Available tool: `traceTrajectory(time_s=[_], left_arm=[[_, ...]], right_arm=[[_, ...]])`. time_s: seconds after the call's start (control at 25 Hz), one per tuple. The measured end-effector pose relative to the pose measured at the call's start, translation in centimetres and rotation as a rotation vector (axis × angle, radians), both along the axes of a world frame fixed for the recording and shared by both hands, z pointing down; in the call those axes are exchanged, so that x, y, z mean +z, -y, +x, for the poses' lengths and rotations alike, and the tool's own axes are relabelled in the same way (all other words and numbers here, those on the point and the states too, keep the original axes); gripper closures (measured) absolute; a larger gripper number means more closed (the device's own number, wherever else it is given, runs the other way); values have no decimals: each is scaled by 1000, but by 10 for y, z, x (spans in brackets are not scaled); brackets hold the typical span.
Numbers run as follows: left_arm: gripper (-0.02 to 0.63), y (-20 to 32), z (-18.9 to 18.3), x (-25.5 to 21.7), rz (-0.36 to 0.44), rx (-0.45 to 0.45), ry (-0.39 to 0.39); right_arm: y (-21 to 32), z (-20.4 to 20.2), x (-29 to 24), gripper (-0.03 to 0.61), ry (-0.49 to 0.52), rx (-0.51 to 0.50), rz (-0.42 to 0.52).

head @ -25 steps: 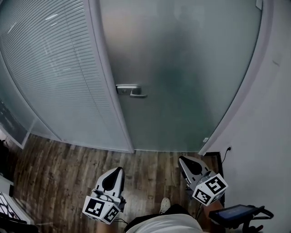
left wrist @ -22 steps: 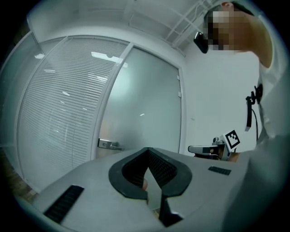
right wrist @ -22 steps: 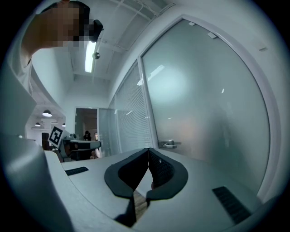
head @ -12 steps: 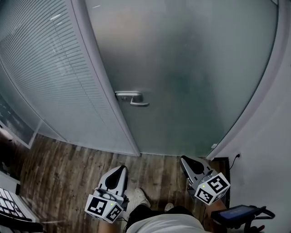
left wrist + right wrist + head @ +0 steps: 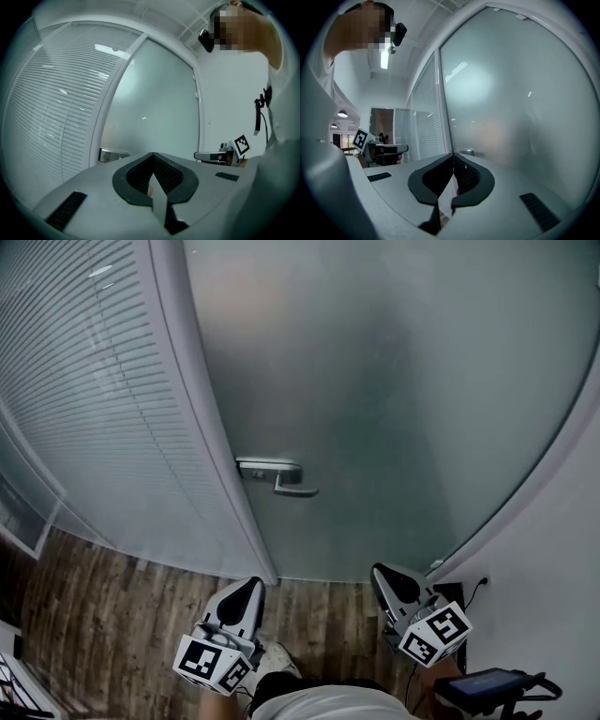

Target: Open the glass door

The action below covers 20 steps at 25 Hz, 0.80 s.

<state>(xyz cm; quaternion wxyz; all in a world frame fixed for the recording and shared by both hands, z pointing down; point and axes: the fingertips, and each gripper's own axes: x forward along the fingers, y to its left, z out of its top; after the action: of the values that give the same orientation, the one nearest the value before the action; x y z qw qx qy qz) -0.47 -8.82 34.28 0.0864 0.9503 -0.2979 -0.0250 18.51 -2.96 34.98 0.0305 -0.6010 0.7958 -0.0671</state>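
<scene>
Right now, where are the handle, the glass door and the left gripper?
handle (image 5: 298,490), head view, on its lever.
glass door (image 5: 375,399), head view, middle of the frosted pane.
left gripper (image 5: 248,587), head view, at its front tip.

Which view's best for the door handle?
Head view: the door handle shows whole, plate and lever, against the frosted glass door. Left gripper view catches only part of its plate; right gripper view, just a small sliver.

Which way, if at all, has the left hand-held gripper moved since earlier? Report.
Yes. The left hand-held gripper came forward, toward the foot of the door frame.
</scene>
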Motion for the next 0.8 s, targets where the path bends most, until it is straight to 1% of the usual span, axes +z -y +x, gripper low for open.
traceTrajectory(time_s=[0.16, 0.28, 0.52, 0.68, 0.8], left_arm=[[614, 73, -13, 10, 0, 24, 12], [614, 107, -20, 19, -12, 58, 19], [615, 146, -31, 21, -22, 97, 18], [614, 153, -27, 38, -51, 102, 22], [614, 159, -22, 49, -67, 85, 35]], right_arm=[[70, -26, 4, 575, -21, 7, -8], [102, -36, 11, 575, -32, 35, -36], [135, -43, 14, 575, -52, 74, -70], [152, -38, 27, 575, -53, 57, -95], [167, -30, 38, 575, -58, 25, -106]])
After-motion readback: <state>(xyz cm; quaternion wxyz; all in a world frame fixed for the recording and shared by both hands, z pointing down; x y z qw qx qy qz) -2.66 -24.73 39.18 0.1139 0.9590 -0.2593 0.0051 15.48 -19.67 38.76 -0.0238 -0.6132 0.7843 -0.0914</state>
